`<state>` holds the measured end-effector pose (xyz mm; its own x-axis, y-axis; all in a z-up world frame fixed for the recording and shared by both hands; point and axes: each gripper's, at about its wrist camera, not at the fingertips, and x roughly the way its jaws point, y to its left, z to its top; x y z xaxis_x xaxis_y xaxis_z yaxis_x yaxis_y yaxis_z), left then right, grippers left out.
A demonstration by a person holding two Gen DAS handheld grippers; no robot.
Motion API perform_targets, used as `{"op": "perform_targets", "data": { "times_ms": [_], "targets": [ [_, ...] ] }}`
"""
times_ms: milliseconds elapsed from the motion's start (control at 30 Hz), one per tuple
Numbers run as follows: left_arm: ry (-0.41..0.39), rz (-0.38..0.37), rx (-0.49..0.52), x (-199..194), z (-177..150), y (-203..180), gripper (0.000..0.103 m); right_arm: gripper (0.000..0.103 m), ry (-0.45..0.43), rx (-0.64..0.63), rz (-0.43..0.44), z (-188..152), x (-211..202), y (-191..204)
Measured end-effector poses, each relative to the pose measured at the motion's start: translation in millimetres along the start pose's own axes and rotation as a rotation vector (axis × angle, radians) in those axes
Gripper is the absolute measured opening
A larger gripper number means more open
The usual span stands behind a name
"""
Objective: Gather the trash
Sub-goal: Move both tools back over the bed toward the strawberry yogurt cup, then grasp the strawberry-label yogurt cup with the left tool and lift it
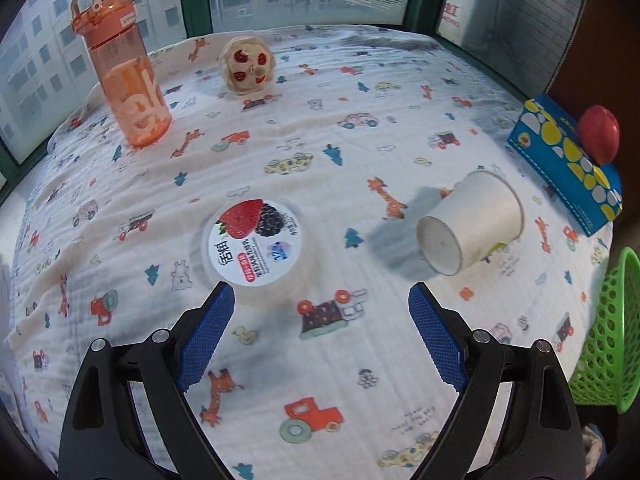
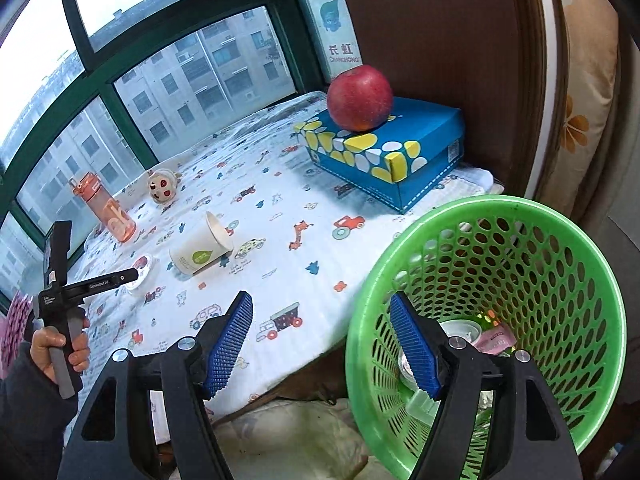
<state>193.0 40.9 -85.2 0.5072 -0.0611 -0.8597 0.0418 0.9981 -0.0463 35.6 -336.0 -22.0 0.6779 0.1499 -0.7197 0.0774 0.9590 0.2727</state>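
Some trash is already in the green basket [image 2: 486, 280], maybe a cup and wrappers, but it is hard to tell. The yogurt cup [image 1: 252, 236] and paper cup [image 1: 472, 222] still lie on the cloth. Left gripper [image 1: 320, 304] and right gripper [image 2: 322, 340] are spread wide and empty.

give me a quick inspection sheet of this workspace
surface: printed cloth over the table.
job's things: yogurt cup upright; paper cup on its side; green basket holds some trash.
clutter: orange bottle, round toy, apple on blue box.
grippers: left tongs open, empty, near the yogurt cup; right tongs open, empty, at the basket rim.
cables: nothing seen.
surroundings: window, buildings outside.
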Motion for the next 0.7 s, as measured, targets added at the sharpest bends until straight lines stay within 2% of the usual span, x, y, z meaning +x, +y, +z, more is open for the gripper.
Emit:
{"op": "perform_targets", "data": {
  "times_ms": [233, 533, 700],
  "targets": [
    [0.021, 0.015, -0.021, 25, 6, 29, 0.088, 0.069, 0.031, -0.033, 0.028, 4, 20, 27],
    [0.059, 0.012, -0.024, 51, 10, 39, 0.088, 0.069, 0.061, -0.061, 0.04, 8, 40, 47],
    [0.062, 0.01, -0.019, 57, 10, 40, 0.091, 0.069, 0.079, -0.074, 0.048, 9, 50, 55]
  ]
}}
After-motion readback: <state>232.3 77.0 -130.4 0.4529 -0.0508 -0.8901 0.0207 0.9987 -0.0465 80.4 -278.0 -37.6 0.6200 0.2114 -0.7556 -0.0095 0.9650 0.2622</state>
